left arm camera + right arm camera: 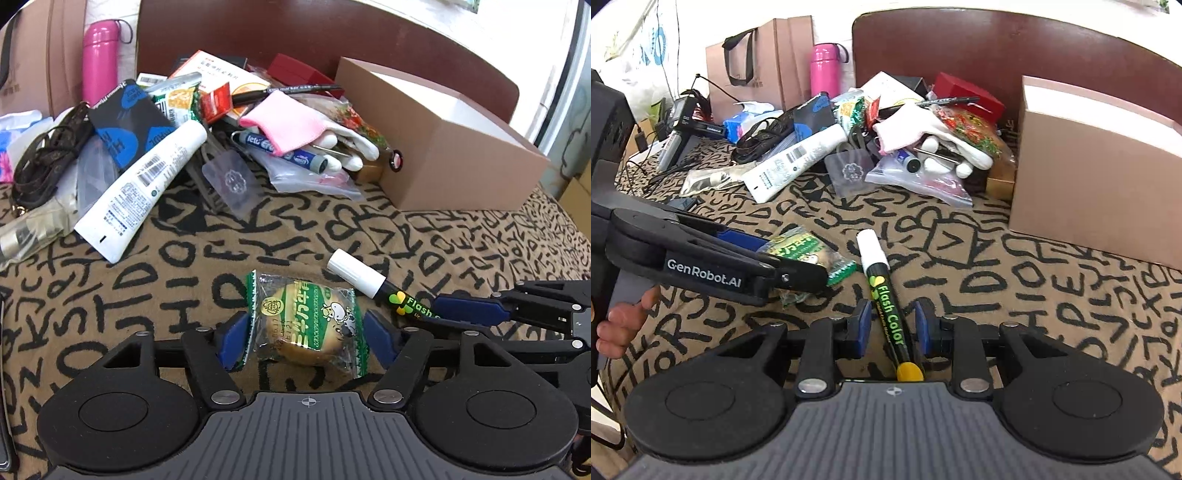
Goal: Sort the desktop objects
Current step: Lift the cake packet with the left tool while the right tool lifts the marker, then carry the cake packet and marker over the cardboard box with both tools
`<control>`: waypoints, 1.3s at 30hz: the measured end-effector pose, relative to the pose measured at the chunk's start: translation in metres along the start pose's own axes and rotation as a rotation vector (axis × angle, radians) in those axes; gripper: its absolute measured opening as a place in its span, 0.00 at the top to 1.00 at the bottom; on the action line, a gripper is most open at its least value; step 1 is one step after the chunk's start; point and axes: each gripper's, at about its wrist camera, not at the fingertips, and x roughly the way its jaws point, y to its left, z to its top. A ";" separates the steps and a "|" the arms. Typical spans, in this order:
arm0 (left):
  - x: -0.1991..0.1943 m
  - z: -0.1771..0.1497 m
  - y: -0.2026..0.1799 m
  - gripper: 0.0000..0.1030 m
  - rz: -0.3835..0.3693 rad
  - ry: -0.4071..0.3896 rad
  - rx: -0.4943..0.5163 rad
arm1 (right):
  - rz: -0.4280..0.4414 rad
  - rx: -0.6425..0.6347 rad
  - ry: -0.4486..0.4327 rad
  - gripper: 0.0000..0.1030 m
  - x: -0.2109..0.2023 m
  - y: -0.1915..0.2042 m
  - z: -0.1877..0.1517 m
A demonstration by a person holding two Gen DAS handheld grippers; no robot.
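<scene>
Marker (888,306) lies on the desk (1015,295) between my open right hand-held gripper (892,325) fingers, long axis pointing straight ahead; my left hand-held gripper (303,332), open, straddles the snack packet (306,325).

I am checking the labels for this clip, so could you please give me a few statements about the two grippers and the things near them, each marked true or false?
1. The left gripper straddles a wrapped snack. True.
2. The right gripper is clamped shut on the marker. False: its fingers stand open on either side of it.
3. The marker's cap is white. True.
4. The cardboard box stands left of the pile. False: it stands to the right.
5. The pink bottle lies flat. False: it stands upright.
</scene>
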 end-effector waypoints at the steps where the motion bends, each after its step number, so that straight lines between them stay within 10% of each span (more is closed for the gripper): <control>1: 0.001 0.000 -0.001 0.20 -0.001 0.001 0.002 | 0.001 -0.006 0.004 0.71 0.001 0.001 0.000; 22: -0.004 0.015 -0.024 0.48 -0.047 0.004 0.023 | 0.030 0.063 -0.035 0.83 -0.011 -0.011 0.001; 39: -0.045 0.130 -0.069 0.48 -0.263 -0.236 0.034 | -0.119 0.019 -0.331 0.83 -0.092 -0.069 0.069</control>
